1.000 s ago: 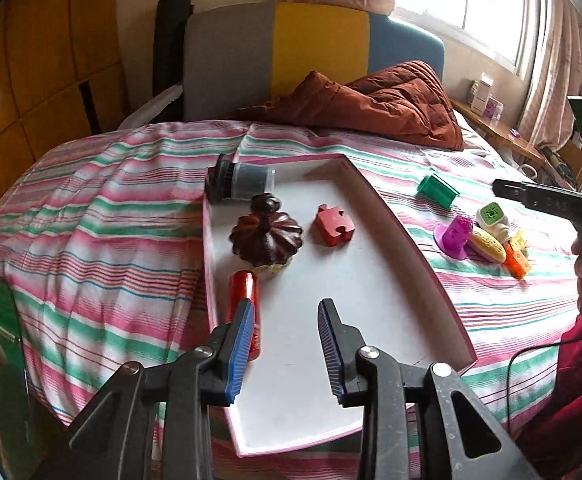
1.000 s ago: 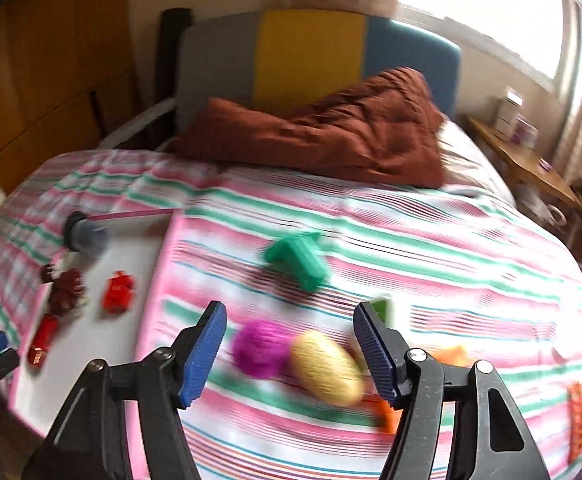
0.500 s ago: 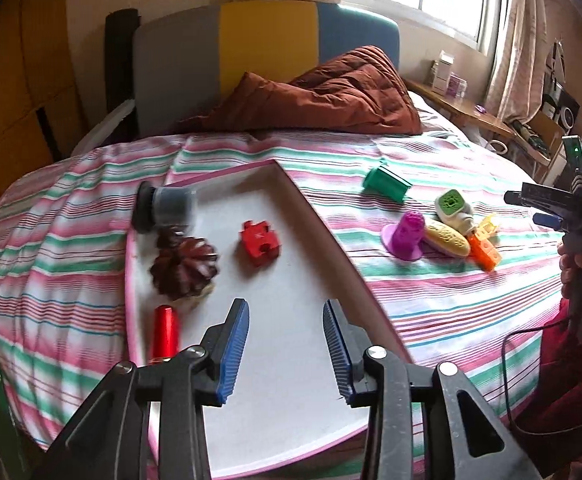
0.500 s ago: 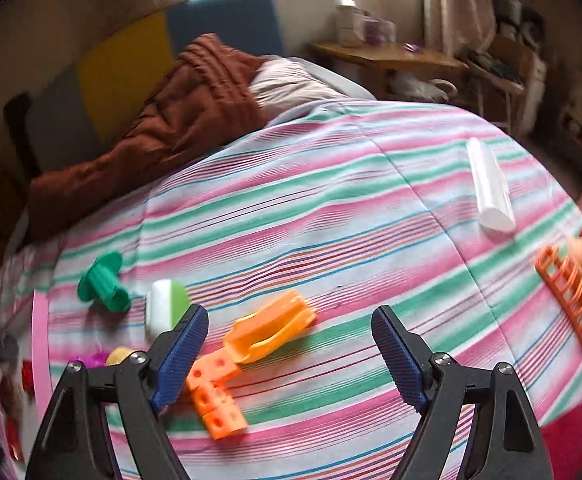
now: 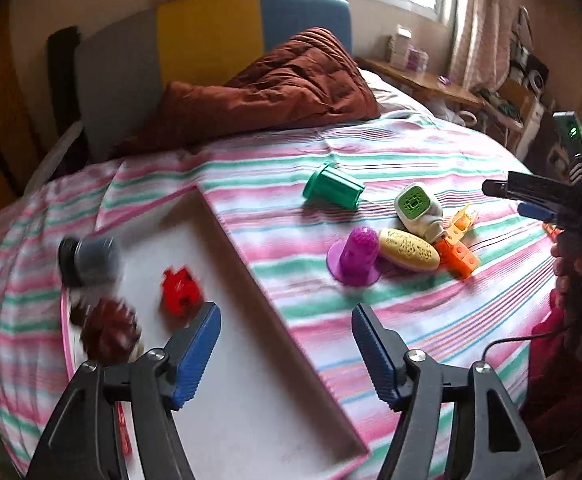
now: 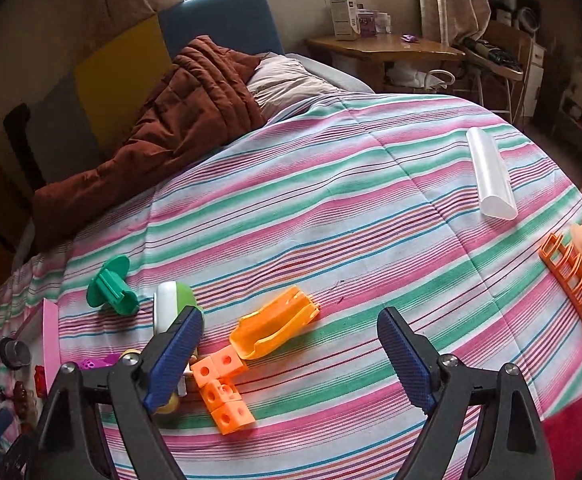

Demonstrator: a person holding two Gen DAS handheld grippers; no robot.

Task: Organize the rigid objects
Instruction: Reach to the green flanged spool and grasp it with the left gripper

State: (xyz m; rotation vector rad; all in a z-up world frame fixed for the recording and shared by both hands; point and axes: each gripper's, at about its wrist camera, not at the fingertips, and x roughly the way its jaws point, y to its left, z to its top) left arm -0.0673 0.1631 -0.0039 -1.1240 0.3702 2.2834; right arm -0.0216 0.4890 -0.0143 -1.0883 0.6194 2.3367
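Several loose toys lie clustered on the striped bedspread, just right of the pink-rimmed white tray: an orange scoop-shaped plastic piece, a row of orange linked cubes, a purple flanged plastic cup, a yellow textured oval, a green-and-white capped bottle and a green plastic spool. Already in the tray are a red puzzle-shaped block, a dark brown ribbed ornament and a grey cylinder with a black cap.

I read the step as between placements. My left gripper, jaws just opened and empty, hangs over the tray's right wall. My right gripper, jaws also just widened with nothing pressed, hovers above the orange scoop and cubes. I would next lower it around the scoop, then close.

The cubes touch the scoop and may be dragged along. Well apart lie a translucent white tube and an orange plastic rack.
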